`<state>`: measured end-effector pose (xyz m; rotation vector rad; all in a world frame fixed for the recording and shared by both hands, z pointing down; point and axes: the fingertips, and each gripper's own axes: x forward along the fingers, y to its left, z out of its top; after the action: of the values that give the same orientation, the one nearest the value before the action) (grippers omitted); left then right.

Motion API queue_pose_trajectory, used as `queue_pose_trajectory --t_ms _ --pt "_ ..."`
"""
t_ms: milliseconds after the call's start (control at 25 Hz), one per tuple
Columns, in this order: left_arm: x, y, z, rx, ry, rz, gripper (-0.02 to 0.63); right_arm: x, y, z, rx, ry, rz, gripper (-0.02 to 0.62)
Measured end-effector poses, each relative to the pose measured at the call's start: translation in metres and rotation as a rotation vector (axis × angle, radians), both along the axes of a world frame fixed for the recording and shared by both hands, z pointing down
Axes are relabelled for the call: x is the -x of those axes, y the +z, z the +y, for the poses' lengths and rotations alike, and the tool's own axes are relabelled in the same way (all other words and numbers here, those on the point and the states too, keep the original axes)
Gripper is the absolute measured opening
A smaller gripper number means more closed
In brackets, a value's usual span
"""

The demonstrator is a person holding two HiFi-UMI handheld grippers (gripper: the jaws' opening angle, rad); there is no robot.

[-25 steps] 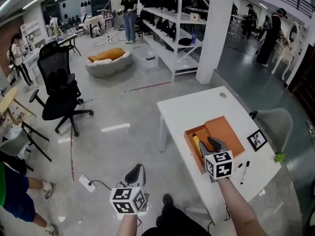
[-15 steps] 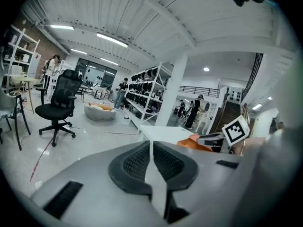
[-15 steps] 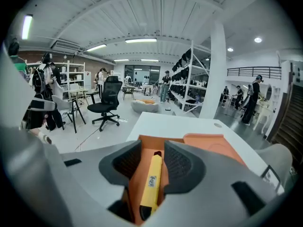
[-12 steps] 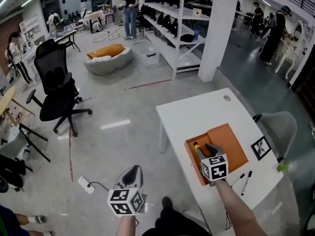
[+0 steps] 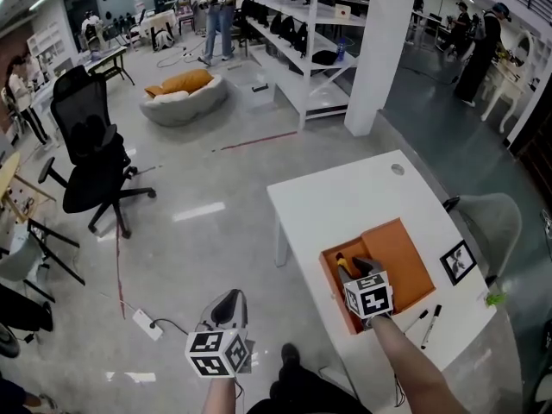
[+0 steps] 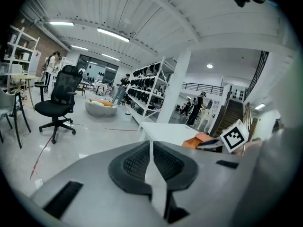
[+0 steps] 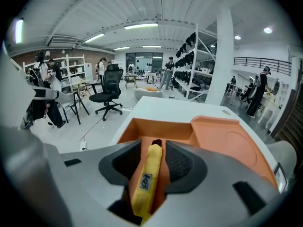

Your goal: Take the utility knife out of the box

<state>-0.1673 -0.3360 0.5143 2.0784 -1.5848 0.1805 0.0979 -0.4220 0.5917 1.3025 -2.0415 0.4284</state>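
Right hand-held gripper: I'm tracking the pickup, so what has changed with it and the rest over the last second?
The right hand-held gripper sank into the orange box; its open jaws now straddle the yellow knife without clamping it. Nothing was grasped or released. The left hand-held gripper is still shut and empty, off the table; box, knife and pens lie as before.

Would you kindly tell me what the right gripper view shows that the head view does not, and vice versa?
Only the right gripper view: the right gripper with jaws apart either side of the yellow utility knife, and the knife's dark label. Only the head view: two pens on the table, and the person's forearm. Both: the orange box and the knife.
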Motion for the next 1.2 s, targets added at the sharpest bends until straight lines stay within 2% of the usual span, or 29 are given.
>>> queue_pose_trajectory --t_ms 600,920,1200 --pt "-0.002 0.011 -0.021 0.032 -0.01 0.015 0.028 -0.002 0.036 -0.001 0.13 0.012 0.049 0.172" --pt "-0.004 0.018 -0.02 0.056 -0.005 0.024 0.028 -0.002 0.038 0.0 0.156 0.041 -0.004 0.172" --pt "-0.007 0.022 -0.021 0.063 0.004 0.026 0.028 0.0 0.041 0.0 0.165 0.011 0.007 0.148"
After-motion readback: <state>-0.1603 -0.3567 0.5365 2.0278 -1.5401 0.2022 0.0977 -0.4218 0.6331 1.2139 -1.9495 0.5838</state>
